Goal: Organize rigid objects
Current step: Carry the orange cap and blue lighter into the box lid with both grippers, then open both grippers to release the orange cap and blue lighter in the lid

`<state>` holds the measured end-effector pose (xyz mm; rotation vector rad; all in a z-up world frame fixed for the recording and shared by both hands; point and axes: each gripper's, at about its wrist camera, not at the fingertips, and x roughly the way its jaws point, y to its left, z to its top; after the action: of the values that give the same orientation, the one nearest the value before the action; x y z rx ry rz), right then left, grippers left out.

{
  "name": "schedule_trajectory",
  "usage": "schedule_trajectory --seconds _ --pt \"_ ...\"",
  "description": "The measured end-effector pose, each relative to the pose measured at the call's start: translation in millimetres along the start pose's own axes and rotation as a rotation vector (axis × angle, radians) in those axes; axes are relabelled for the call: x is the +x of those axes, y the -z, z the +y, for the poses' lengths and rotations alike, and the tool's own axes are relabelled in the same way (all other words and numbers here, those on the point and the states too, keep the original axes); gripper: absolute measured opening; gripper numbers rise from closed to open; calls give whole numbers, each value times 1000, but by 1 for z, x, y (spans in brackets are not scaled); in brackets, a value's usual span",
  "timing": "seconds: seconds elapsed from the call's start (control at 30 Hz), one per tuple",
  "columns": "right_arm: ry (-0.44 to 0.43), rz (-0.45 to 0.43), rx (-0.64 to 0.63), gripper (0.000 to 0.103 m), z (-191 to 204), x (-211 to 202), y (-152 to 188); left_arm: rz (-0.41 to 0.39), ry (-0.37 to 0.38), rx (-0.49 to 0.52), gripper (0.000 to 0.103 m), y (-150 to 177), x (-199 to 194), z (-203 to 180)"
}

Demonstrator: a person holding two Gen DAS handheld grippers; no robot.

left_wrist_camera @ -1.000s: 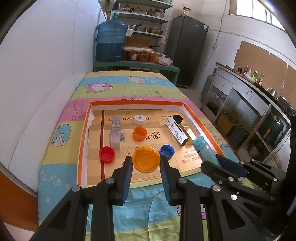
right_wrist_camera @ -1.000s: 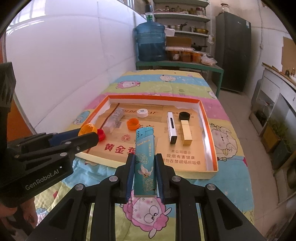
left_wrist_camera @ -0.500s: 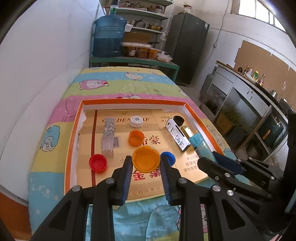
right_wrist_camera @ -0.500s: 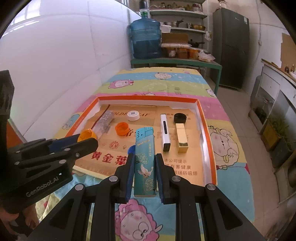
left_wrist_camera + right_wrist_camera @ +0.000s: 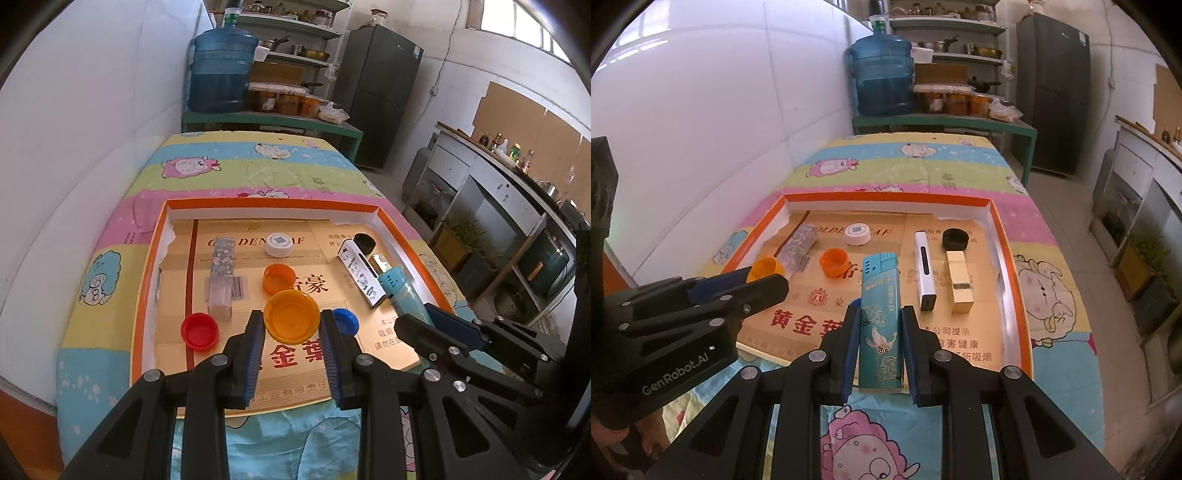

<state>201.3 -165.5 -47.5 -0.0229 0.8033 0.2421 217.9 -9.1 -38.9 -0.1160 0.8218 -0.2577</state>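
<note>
Shallow orange-rimmed box on cartoon-print tablecloth, lined with gold printed card. Inside, toward left wall: speckled lighter, clear lighter, red cap. Mid-floor: white cap, small orange cap, blue cap. Toward right wall: white patterned lighter, black cap, gold lighter. Left gripper pinching large orange lid above near edge. Right gripper clamped on upright teal lighter over near rim.

White walls, a dark fridge, shelves of what seem pots, daylight from high windows.
</note>
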Motion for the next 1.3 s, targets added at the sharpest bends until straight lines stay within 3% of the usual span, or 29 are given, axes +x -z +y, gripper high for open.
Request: schedule_trajectory --seconds 1.3 --pt "-36 75 37 22 -18 52 0 89 -4 -5 30 7 46 -2"
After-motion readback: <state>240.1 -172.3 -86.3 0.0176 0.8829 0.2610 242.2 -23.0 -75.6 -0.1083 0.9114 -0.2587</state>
